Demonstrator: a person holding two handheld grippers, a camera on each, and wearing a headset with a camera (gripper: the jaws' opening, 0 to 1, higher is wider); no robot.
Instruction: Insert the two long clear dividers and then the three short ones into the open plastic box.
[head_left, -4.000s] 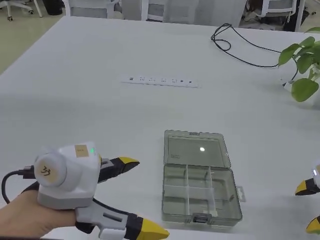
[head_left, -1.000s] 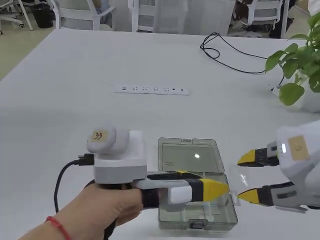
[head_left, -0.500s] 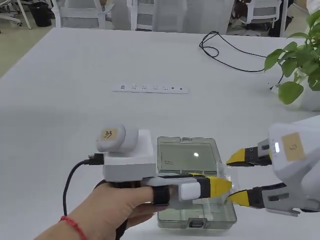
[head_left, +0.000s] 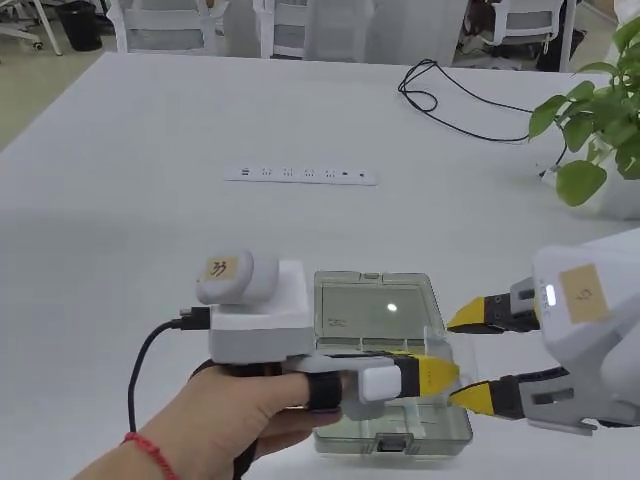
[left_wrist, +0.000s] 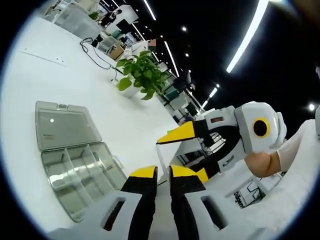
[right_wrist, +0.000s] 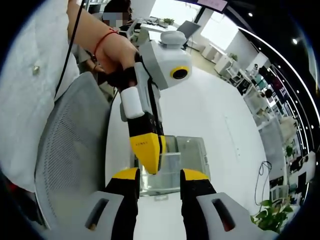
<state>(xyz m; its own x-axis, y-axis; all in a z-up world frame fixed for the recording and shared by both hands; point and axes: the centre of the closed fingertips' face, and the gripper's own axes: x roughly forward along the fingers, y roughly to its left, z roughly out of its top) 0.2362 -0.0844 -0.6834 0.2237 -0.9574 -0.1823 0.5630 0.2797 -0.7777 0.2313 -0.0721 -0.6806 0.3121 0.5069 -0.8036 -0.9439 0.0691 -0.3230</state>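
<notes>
On a white workbench (head_left: 150, 150), the left gripper (head_left: 438, 372) is pinching a clear divider (left_wrist: 165, 155) above the open plastic box (head_left: 375, 305). The right gripper (head_left: 455, 358) (jaws wide) is straddling the divider, apparently about to regrasp it for slotting.

This is an open-plan office. A broad white surface (head_left: 150, 150) carries a white power strip (head_left: 300, 175), a loose black cable (head_left: 450, 95) and a potted green plant (head_left: 590, 130). Swivel chairs (head_left: 160, 25) stand along its far edge. The left gripper view shows long ceiling strip lights (left_wrist: 247, 35), and the right gripper view a grey mesh chair (right_wrist: 70, 150).
</notes>
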